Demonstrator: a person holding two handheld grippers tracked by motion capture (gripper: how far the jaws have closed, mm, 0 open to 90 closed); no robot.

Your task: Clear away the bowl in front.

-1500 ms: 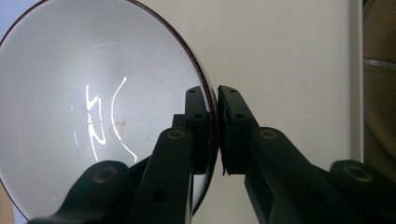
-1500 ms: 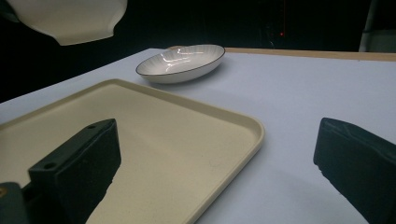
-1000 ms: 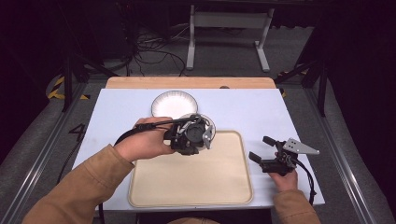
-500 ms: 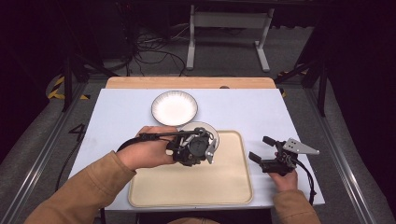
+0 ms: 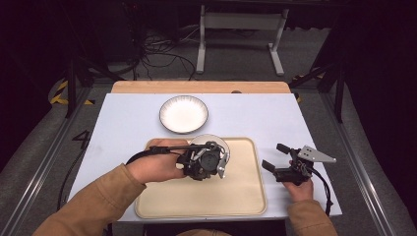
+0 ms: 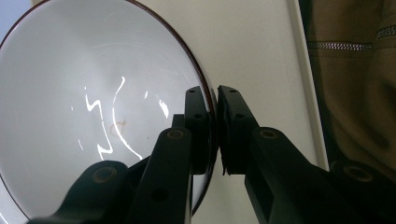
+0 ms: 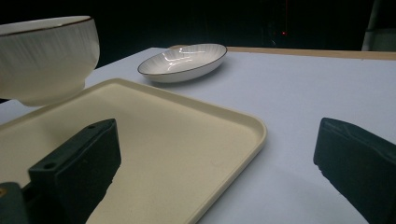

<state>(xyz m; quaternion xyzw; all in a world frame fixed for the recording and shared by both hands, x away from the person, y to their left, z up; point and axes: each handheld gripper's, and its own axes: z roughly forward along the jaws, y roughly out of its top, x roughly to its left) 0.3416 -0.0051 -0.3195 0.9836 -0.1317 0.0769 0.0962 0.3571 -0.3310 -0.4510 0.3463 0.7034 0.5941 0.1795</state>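
My left gripper [image 5: 220,157] is shut on the rim of a white bowl [image 5: 210,143] with a thin dark edge, holding it low over the far left part of the beige tray [image 5: 246,196]. In the left gripper view, one jaw is inside the bowl [image 6: 93,116] and the other outside, with my left gripper [image 6: 217,100] clamped on the rim. I cannot tell if the bowl [image 7: 46,56] touches the tray [image 7: 187,140]. My right gripper [image 5: 275,157] rests open on the table right of the tray, and nothing lies between the jaws of my right gripper [image 7: 219,154].
A shallow white plate [image 5: 184,114] sits on the pale blue table [image 5: 123,123] beyond the tray, and the plate [image 7: 184,60] also shows in the right gripper view. A wooden strip [image 5: 196,87] runs along the table's far edge. A metal stand [image 5: 236,29] and cables lie on the floor behind.
My left gripper has carried the bowl back toward the person, from beside the plate to over the tray. The right gripper has stayed still and open.
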